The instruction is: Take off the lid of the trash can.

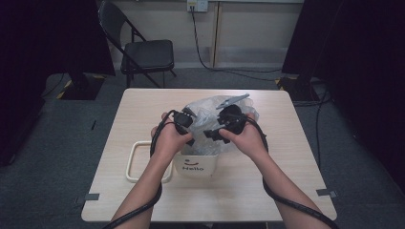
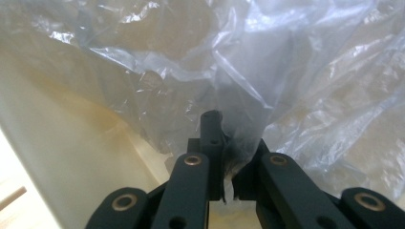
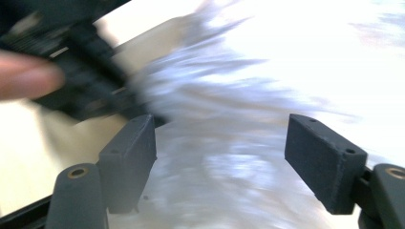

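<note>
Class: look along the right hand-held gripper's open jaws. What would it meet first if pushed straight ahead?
Most likely the clear plastic bag: the right hand-held gripper faces it between open jaws, though blur hides depth.

The right gripper view is smeared by motion, so the clear plastic bag [image 3: 229,95] there shows no sharp folds. In the high view, both hands hide the white bin's [image 1: 196,164] mouth, and the bag's lower part is hidden too.
</note>
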